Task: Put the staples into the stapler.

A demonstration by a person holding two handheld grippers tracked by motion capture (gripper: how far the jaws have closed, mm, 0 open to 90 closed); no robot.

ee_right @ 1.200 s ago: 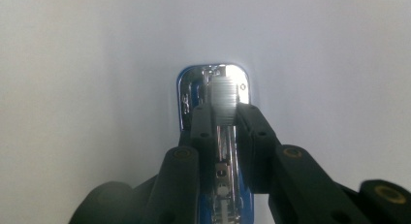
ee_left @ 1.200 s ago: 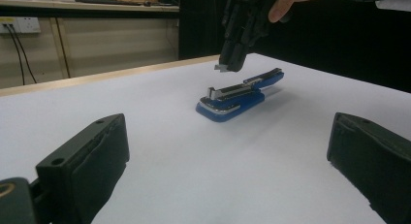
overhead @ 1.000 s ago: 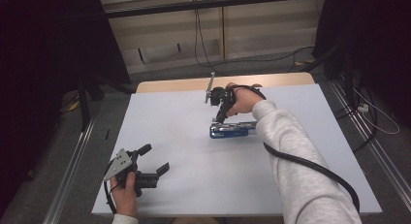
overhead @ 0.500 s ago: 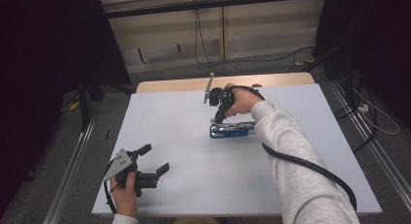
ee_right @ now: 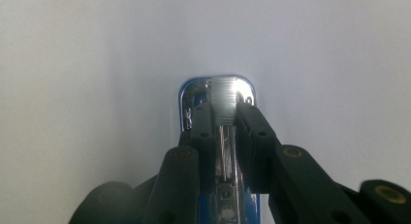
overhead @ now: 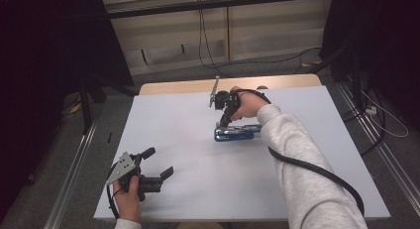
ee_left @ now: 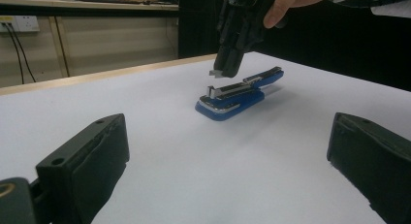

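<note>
I kept my right tool (overhead: 224, 121) pointing straight down over the blue stapler (overhead: 237, 133), which lay flat on the white counter (overhead: 198, 189) toward one o'clock, so I could work at its metal front end. Its jaws were drawn close together with only a narrow gap; whether they pinched any part, I cannot tell. My left tool (overhead: 159, 175) rested at seven o'clock, wide open and empty, out of the way. Against half a second earlier, nothing had visibly shifted.
</note>
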